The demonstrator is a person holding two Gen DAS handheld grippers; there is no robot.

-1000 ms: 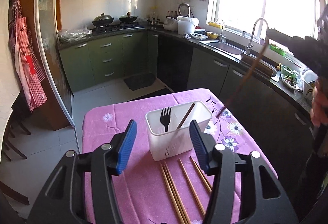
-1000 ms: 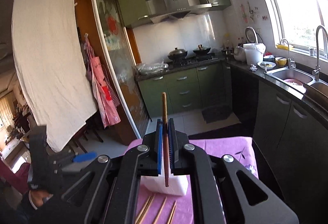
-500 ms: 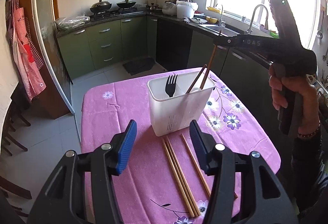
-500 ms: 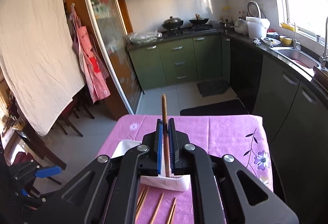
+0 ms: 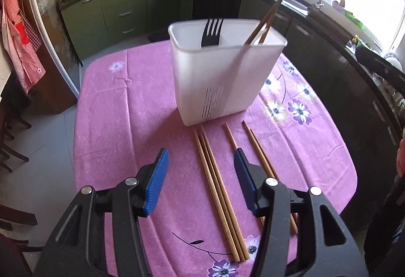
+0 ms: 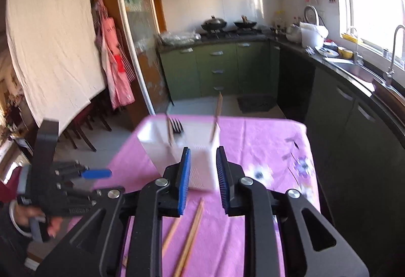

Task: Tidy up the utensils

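Note:
A white utensil holder stands on the purple flowered table. It holds a black fork and two brown chopsticks leaning right. Several loose chopsticks lie on the cloth in front of the holder. My left gripper is open and empty, low over those chopsticks. My right gripper is open and empty, above the table on the near side of the holder. The right wrist view also shows the fork, a chopstick in the holder and loose chopsticks below.
The table's edges fall off to a tiled floor. Green kitchen cabinets and a counter with a sink run behind and to the right. The left gripper shows at the left of the right wrist view.
My right gripper opened, left its chopstick in the holder and pulled back. My left gripper came down and closer to the loose chopsticks.

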